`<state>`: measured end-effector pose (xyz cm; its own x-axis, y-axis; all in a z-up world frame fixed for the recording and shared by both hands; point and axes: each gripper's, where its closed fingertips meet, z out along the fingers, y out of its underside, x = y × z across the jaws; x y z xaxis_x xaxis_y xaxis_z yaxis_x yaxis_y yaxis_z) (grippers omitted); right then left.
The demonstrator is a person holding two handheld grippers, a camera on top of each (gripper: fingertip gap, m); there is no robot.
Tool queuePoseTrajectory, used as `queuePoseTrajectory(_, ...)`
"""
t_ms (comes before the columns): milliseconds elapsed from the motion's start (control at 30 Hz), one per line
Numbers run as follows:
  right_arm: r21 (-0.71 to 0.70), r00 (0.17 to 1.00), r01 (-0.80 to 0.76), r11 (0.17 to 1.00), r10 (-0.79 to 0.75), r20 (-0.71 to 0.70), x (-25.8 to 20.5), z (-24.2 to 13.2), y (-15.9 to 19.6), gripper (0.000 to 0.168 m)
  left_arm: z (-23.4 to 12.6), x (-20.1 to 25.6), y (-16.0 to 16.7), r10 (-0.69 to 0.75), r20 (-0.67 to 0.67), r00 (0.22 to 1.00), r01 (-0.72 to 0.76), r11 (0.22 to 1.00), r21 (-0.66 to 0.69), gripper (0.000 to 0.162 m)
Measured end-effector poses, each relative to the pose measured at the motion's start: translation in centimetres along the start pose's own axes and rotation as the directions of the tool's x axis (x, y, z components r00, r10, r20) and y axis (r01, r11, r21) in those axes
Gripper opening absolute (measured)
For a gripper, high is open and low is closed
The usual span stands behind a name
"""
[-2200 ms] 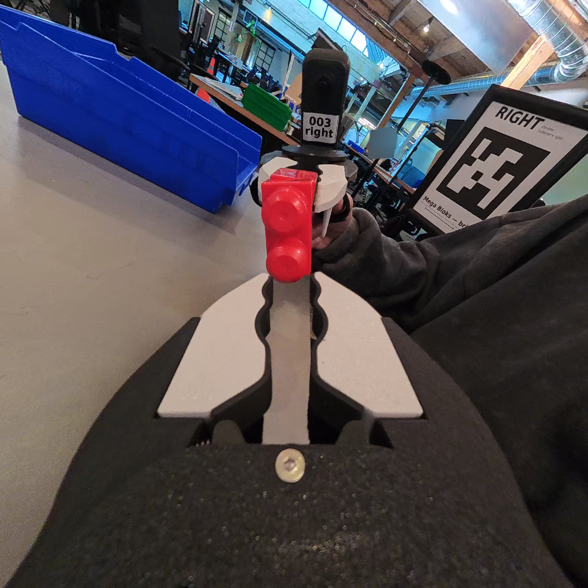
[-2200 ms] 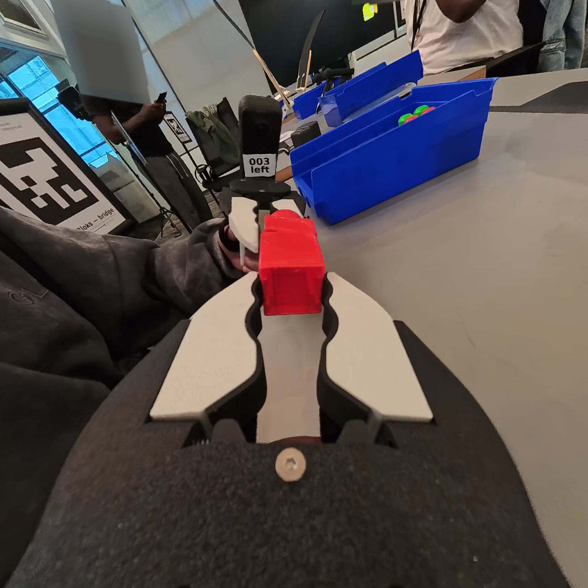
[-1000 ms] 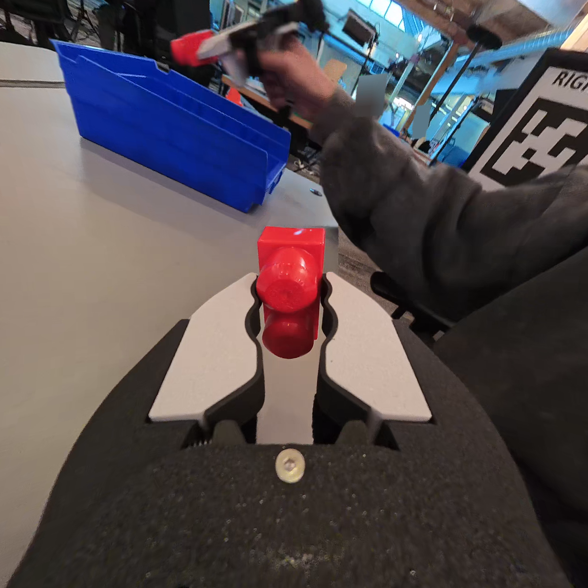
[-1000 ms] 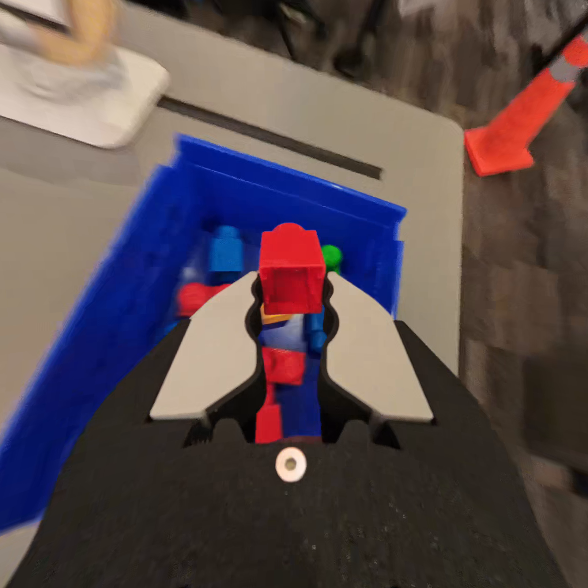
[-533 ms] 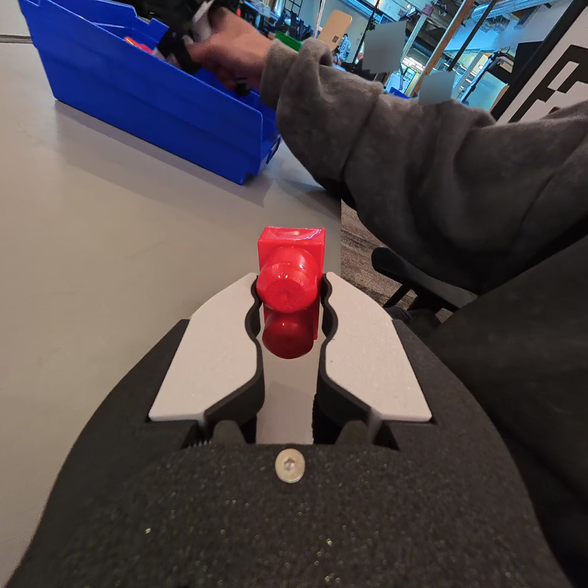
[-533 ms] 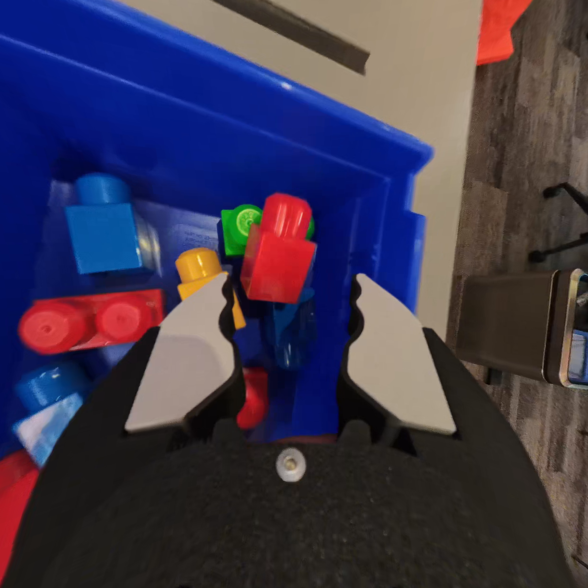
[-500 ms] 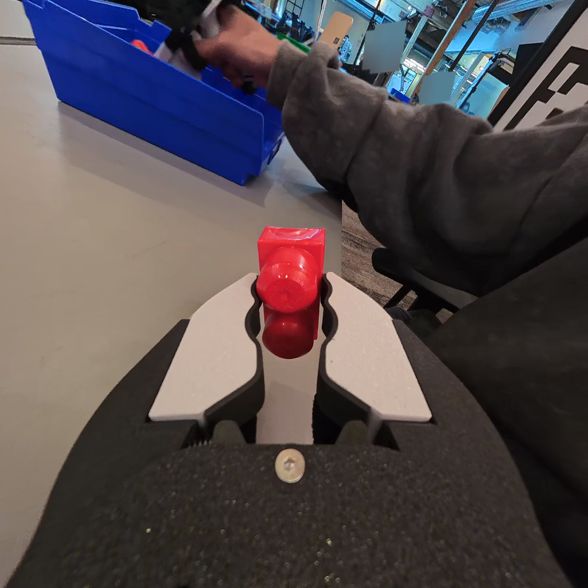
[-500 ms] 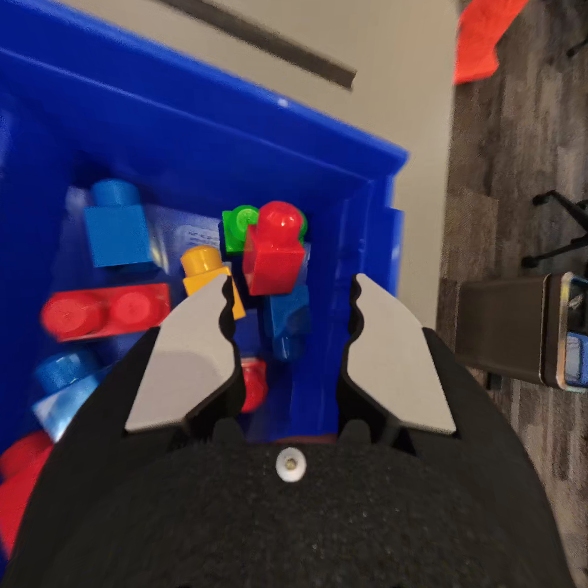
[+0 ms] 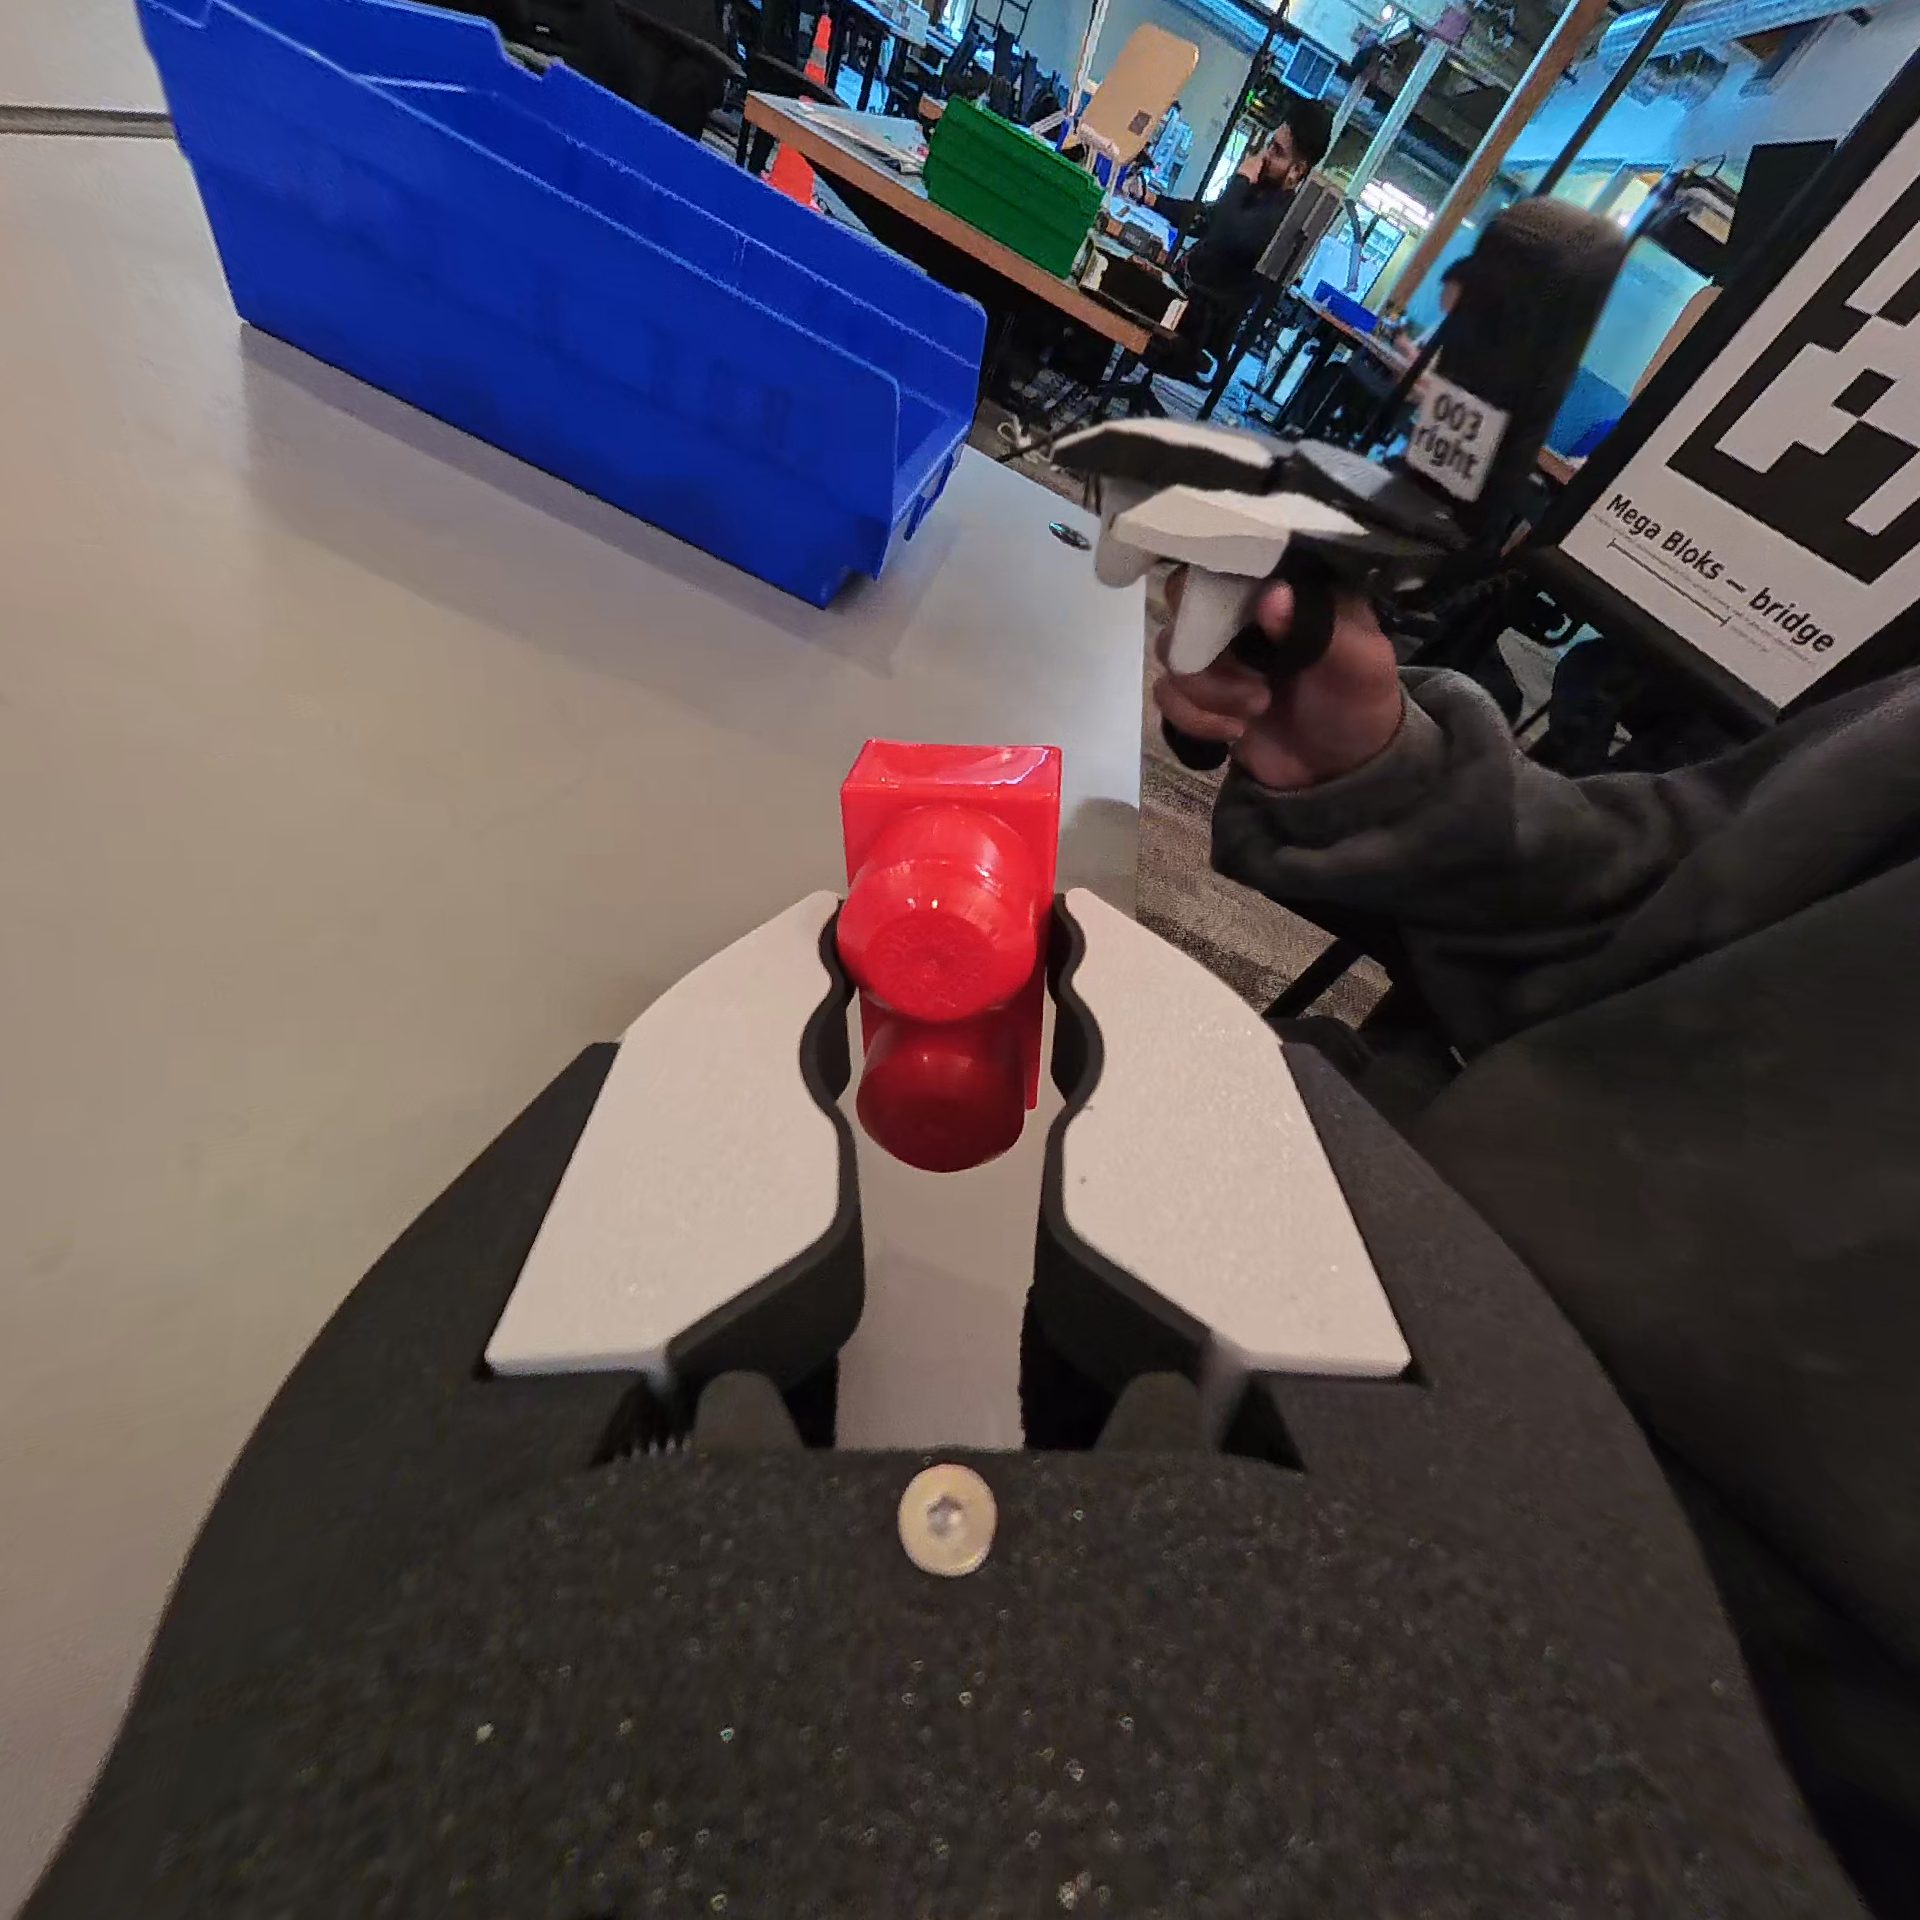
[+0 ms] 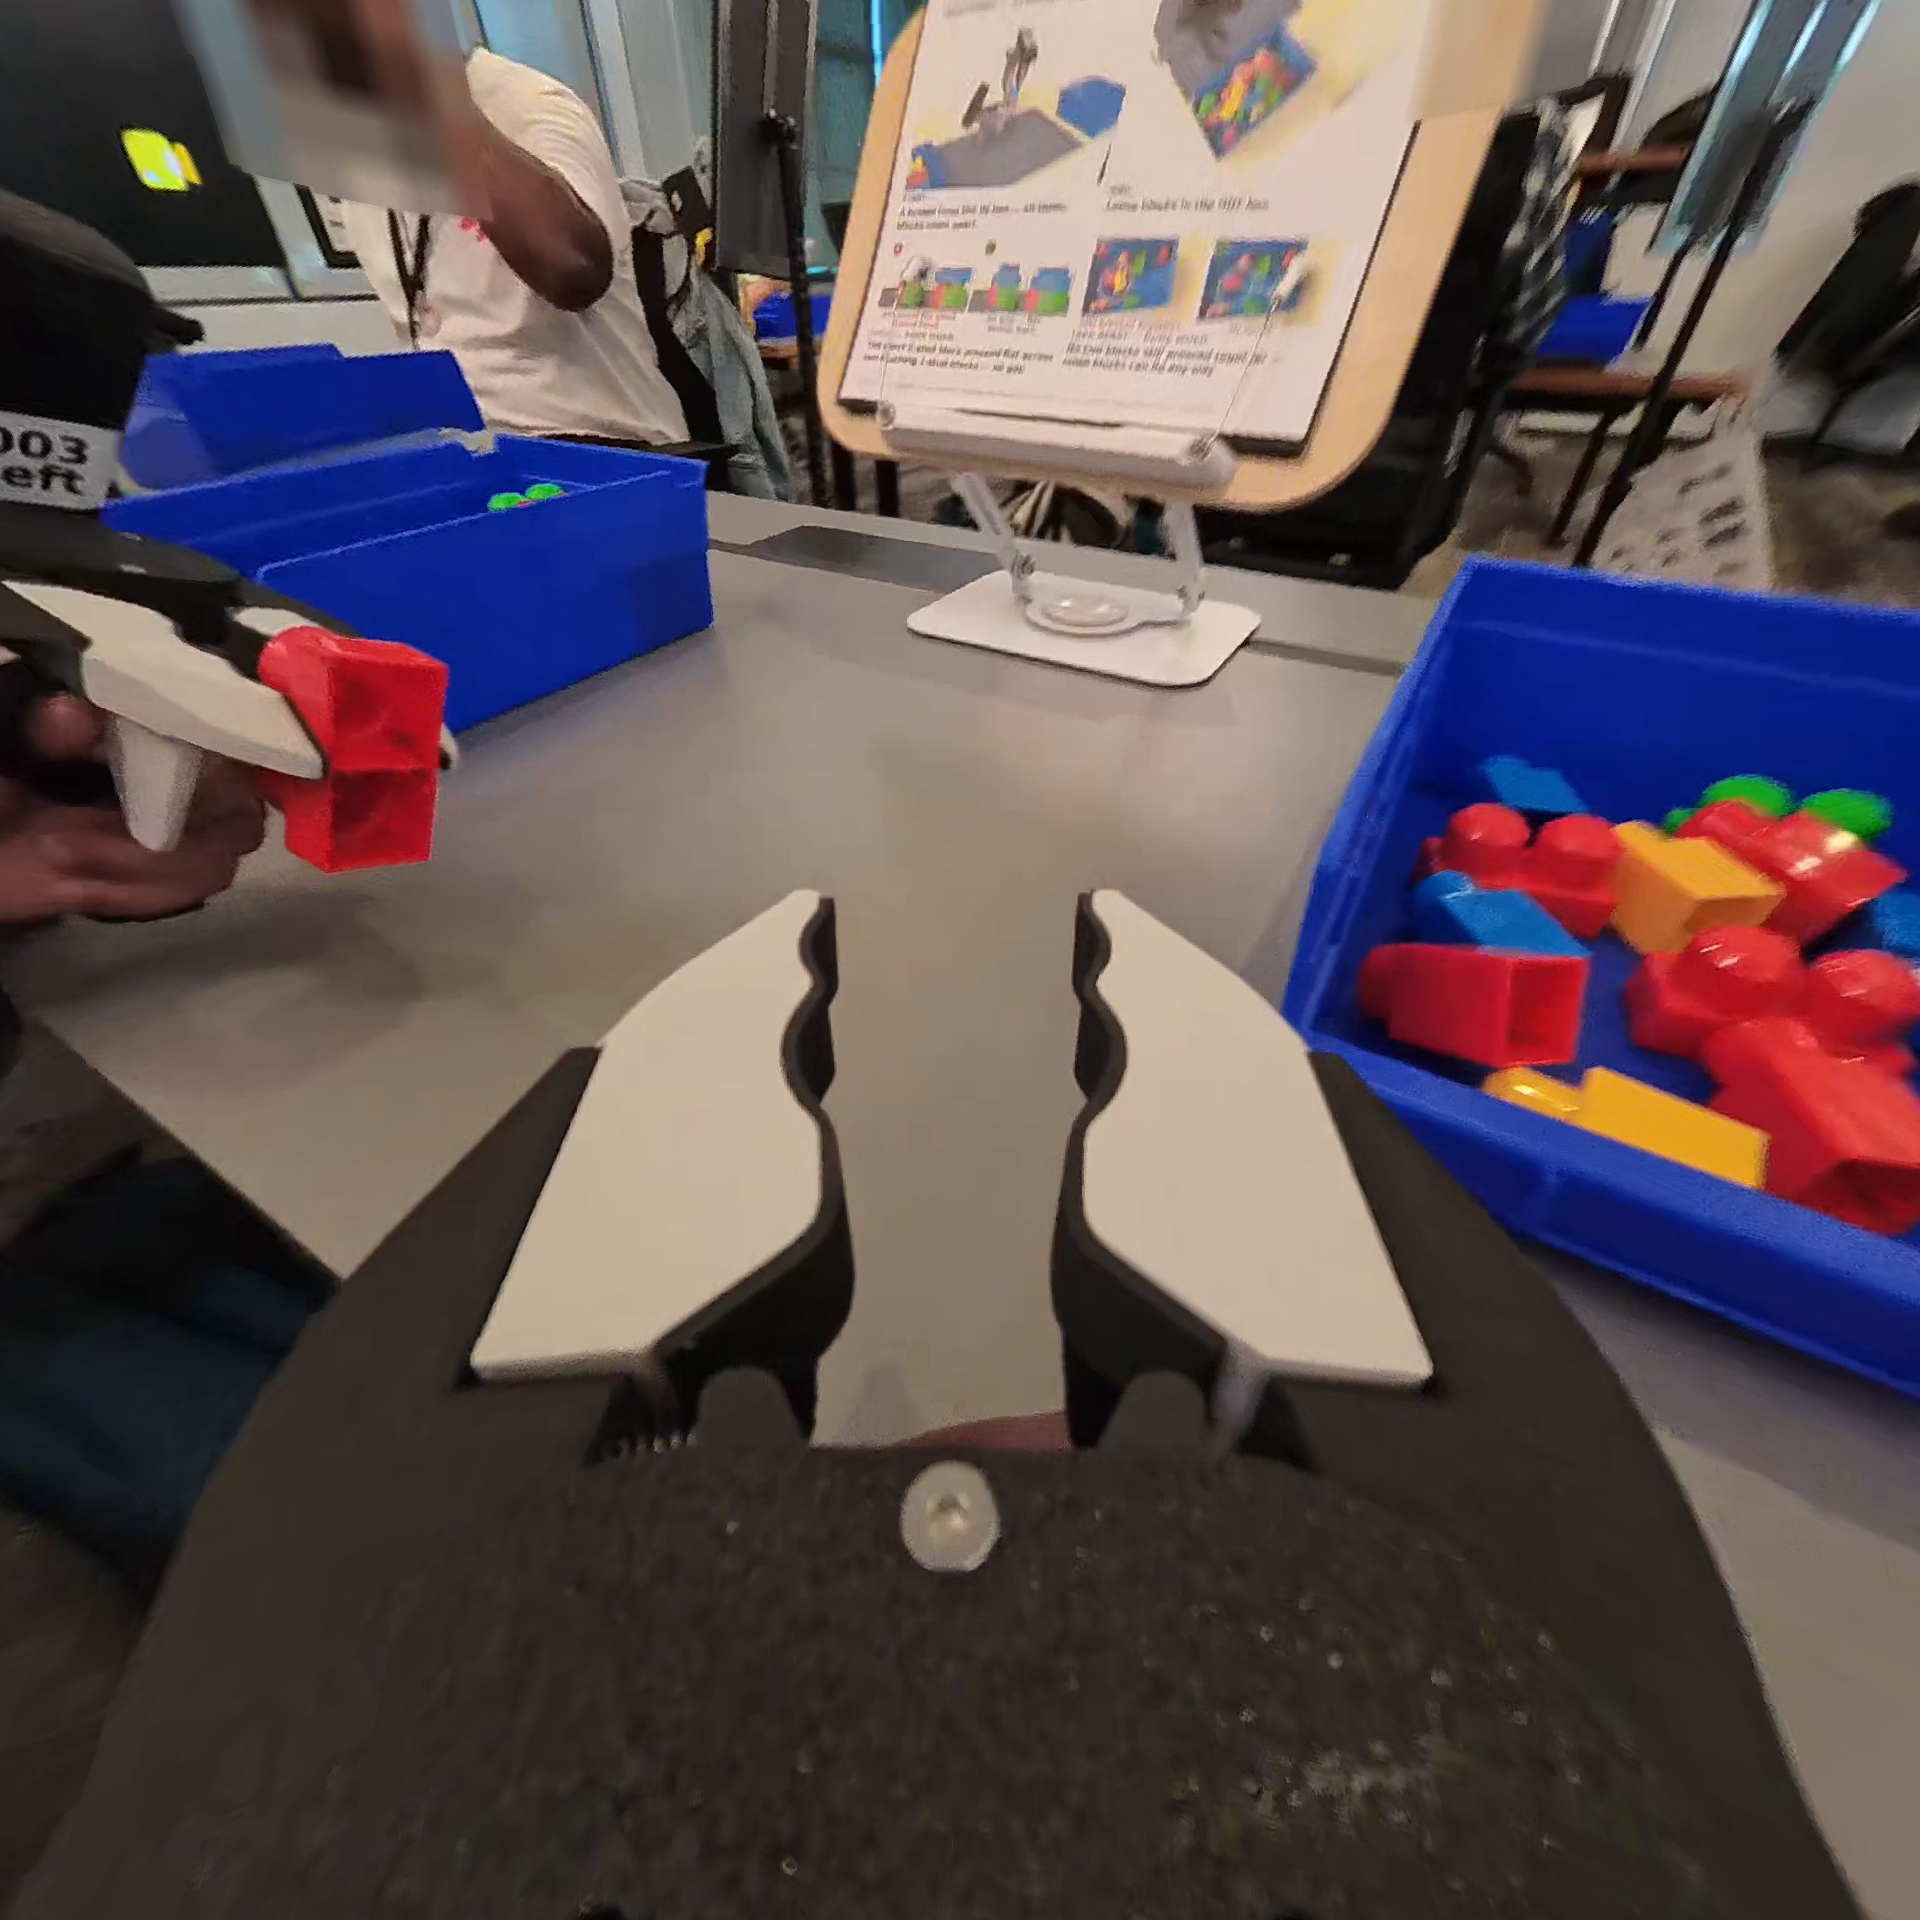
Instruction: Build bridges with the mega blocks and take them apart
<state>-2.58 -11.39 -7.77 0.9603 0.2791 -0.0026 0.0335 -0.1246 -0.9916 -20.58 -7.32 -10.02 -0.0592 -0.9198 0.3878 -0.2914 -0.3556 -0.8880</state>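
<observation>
Grey table (image 10: 935, 790) carries a blue plastic bin (image 10: 1351, 987) of loose mega blocks (image 10: 1683, 966), evidently the return store. Left gripper (image 9: 945, 914) clamps a red two-stud plastic block (image 9: 948, 831) above the table, likely awaiting return. Right gripper (image 10: 951, 914) stands open, empty, beside the bin.

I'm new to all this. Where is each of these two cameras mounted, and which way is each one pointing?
Left wrist view: sits on the left gripper, looking along its fingers at a clamped red block, a blue bin and the right gripper in a hand.
Right wrist view: sits on the open, empty right gripper, facing the grey table, a bin of blocks and an instruction board.
Shared: each shows the other gripper; both show the red block.
</observation>
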Motion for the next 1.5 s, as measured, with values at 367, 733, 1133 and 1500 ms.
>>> queuePoseTrajectory(367,-0.069,0.995,0.027,0.997,-0.02,0.099,-1.8,0.4,2.6,0.043,3.4,-3.9,1.6,0.117,0.194,0.974,-0.051,0.948,-0.315,0.035)
queuePoseTrajectory(733,-0.088,0.991,0.073,0.993,-0.062,0.119,-3.0,0.9,2.6,0.043,6.4,-13.0,2.5,0.42,0.345,0.84,0.13,0.461,-0.878,0.035)
queuePoseTrajectory(1133,-0.257,0.999,0.007,0.966,0.002,0.034,-3.5,1.9,5.3,0.055,1.0,-9.4,0.6,0.199,0.535,0.821,0.16,0.819,-0.551,0.063)
queuePoseTrajectory(1500,-0.44,0.999,0.033,0.897,-0.035,0.006,-6.4,12.4,5.5,0.087,-4.5,-1.4,4.3,-0.004,0.535,0.845,0.03,0.999,-0.041,0.055)
